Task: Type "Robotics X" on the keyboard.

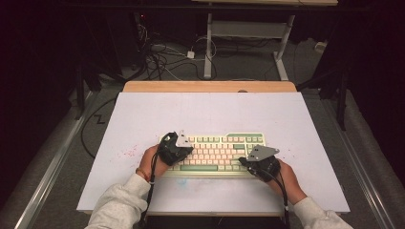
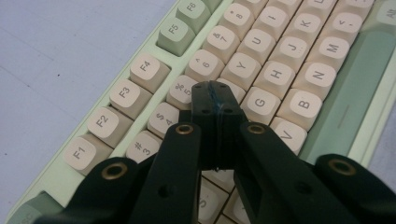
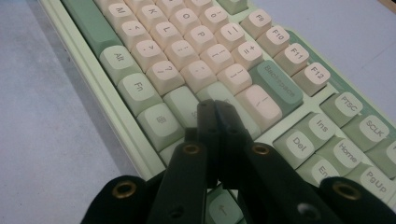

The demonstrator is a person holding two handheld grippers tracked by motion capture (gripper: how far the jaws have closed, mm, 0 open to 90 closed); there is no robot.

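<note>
A mint-green keyboard (image 1: 217, 153) with cream and green keycaps lies near the front of the white table top. My left gripper (image 1: 187, 147) hovers over the keyboard's left part, held by the person's left hand. In the left gripper view its jaws are pressed together, tips (image 2: 215, 94) just above the keys near 5, T and G. My right gripper (image 1: 245, 161) is over the keyboard's right end. In the right gripper view the right gripper (image 3: 215, 108) has its jaws together, tips over the green keys beside Enter and Shift. Neither holds anything.
The white board (image 1: 210, 114) covers a wooden table (image 1: 210, 86). Faint pink specks (image 1: 129, 152) mark the board left of the keyboard. Beyond the table, cables (image 1: 162, 57) and a desk frame (image 1: 248, 38) stand on the floor.
</note>
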